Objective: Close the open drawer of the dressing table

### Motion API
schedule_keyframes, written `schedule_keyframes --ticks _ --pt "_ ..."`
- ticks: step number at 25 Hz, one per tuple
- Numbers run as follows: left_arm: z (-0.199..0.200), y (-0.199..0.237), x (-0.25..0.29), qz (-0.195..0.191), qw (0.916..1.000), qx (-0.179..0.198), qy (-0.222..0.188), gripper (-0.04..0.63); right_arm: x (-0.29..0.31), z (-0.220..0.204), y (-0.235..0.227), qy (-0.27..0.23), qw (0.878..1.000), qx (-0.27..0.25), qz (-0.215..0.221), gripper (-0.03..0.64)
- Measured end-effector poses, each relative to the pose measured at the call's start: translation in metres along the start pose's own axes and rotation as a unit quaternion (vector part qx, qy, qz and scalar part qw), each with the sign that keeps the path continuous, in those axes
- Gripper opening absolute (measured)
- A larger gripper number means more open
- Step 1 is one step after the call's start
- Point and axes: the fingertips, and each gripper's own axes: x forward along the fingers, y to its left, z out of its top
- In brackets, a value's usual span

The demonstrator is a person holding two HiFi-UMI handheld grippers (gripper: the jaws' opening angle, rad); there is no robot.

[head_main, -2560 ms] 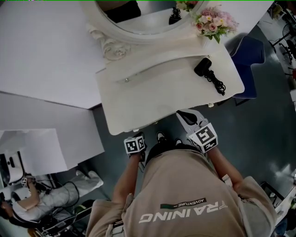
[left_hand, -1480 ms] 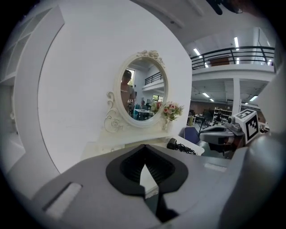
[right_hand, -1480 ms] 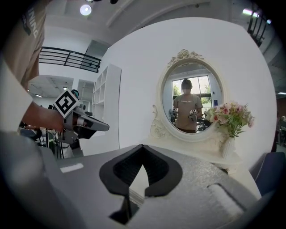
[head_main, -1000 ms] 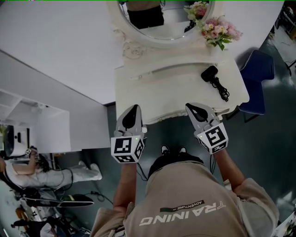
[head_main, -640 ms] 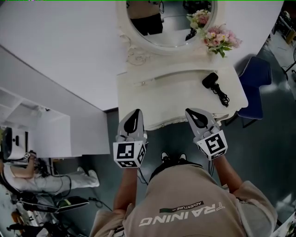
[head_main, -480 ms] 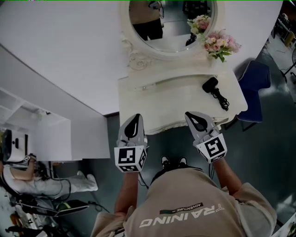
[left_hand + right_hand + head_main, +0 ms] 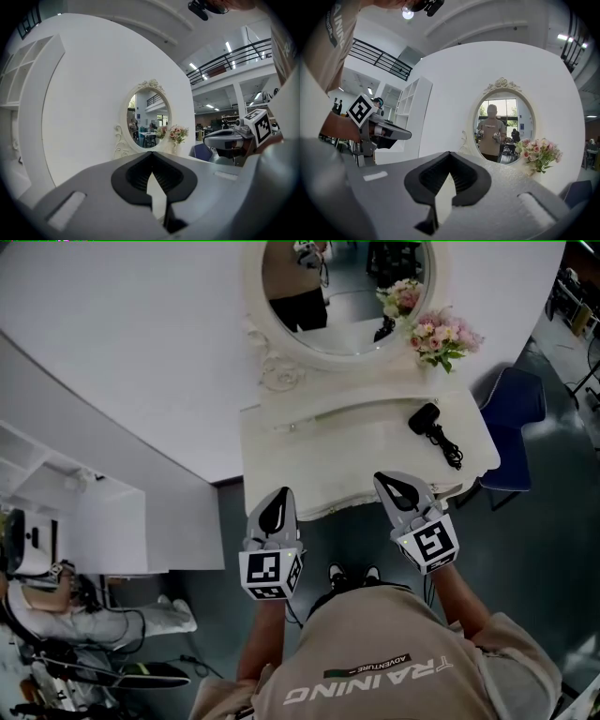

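The white dressing table [image 7: 356, 451] stands against a white wall [image 7: 141, 352], straight ahead of the person. Its front edge is just beyond both grippers. The drawer sits under that front edge, and the top hides it from above, so none of the views shows how far out it is.

The left claw [image 7: 280, 491] points at the left part of the table's front. In the head view its tip overlaps the edge of the top, but I cannot tell whether it touches. Its own view shows the jaws closed tip to tip, with only the notch between the black pads left as a gap. The right claw [image 7: 379, 477] points at the right part of the front in the same way. Its jaws are also closed with the tips meeting, and they hold nothing.

Both gripper views look across the table to the oval mirror [image 7: 342, 294] in its ornate white frame, and the mirror reflects the person holding the two grippers. A bunch of pink and white flowers [image 7: 441, 336] stands on the table just right of the mirror. A black hair dryer [image 7: 425, 418] lies on the right part of the top, its cord [image 7: 450, 451] trailing toward the front edge. A blue chair [image 7: 514, 413] stands beside the table's right end. A white shelf unit [image 7: 408, 115] stands further left along the wall.
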Motion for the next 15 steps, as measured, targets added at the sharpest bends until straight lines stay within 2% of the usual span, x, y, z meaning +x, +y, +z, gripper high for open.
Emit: schedule_keyframes --ticks 15 --pt "0.0028 0.0029 -0.0042 -0.008 0.9999 -0.004 -0.006 0.017 -0.0034 -0.0071 0.0042 0.011 1.0 0.008 -0.007 0.002"
